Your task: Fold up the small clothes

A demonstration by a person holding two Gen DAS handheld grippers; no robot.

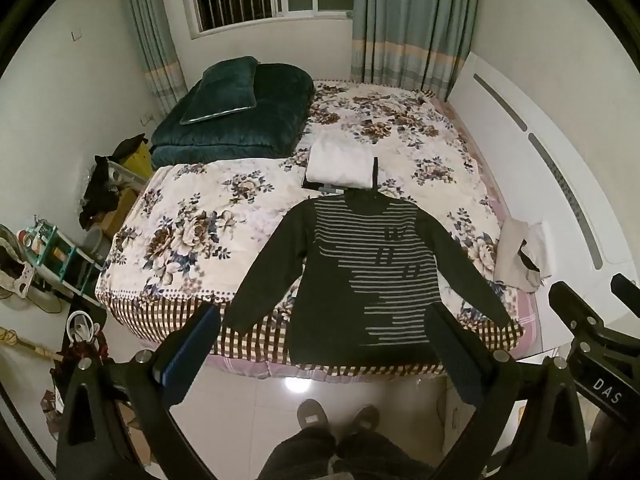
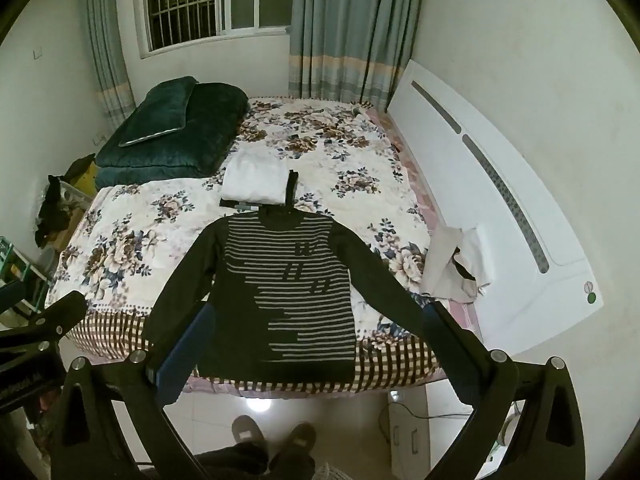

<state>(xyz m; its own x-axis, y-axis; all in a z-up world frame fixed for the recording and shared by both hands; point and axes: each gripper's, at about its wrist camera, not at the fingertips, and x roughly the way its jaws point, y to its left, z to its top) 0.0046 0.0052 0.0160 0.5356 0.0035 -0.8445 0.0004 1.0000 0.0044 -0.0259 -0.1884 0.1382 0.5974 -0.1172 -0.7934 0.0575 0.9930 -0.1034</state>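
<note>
A dark long-sleeved sweater with pale stripes lies flat near the front edge of the bed, sleeves spread out to both sides, hem toward me. My left gripper hangs above the bed's front edge, open, with nothing between its fingers. My right gripper is likewise open and empty, held above the sweater's hem. Part of the right gripper shows at the right of the left wrist view; part of the left gripper shows at the left of the right wrist view. Neither touches the sweater.
A folded white garment lies behind the sweater's collar. Beige and white clothes are heaped at the right bed edge by the white headboard. A dark green folded quilt with pillow sits at the back left. The person's slippered feet stand on the tile floor.
</note>
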